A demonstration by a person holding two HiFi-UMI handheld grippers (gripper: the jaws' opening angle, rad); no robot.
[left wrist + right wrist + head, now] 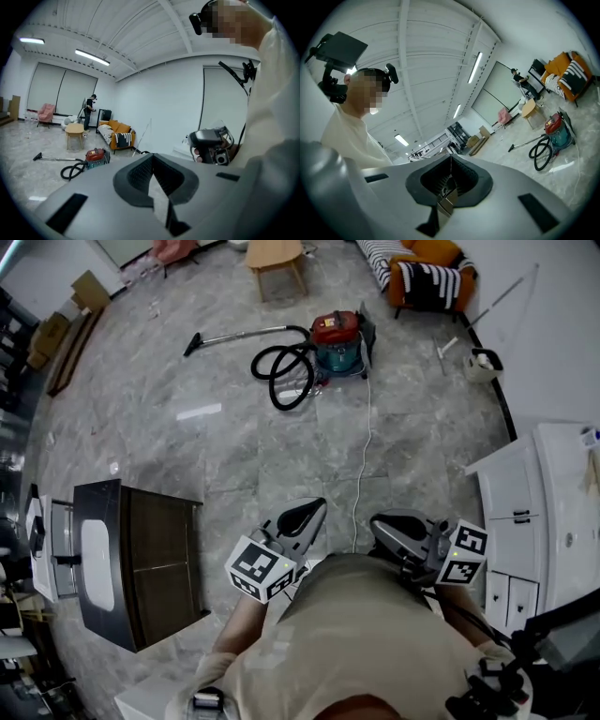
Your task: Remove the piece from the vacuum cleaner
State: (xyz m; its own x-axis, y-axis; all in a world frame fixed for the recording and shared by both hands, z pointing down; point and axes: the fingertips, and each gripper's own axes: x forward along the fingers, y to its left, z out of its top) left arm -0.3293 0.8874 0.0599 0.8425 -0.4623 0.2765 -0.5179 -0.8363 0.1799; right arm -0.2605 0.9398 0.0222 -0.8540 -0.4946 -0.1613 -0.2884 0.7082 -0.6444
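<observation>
While both are held close in front of the person's chest, the left claw (315,507) and the right claw (379,521) each have their jaws pressed together with nothing between them. They sit side by side, tips forward, marker cubes facing up; the right one is rolled, so the floor slants in its own view.

Well ahead of both claws, on the grey stone floor (234,456), stands the vacuum cleaner (337,343): a squat canister with a red lid over a teal body. Its black hose (281,376) loops on the floor to the left and joins a metal wand (239,334) ending in a dark nozzle. A white cord (364,446) runs from the canister back toward the claws.

Beyond the vacuum stand a small wooden table (277,257) and an orange sofa (427,273) with striped cushions. A dark cabinet (141,563) stands left of the left claw, a white cabinet (525,512) right of the right one.
</observation>
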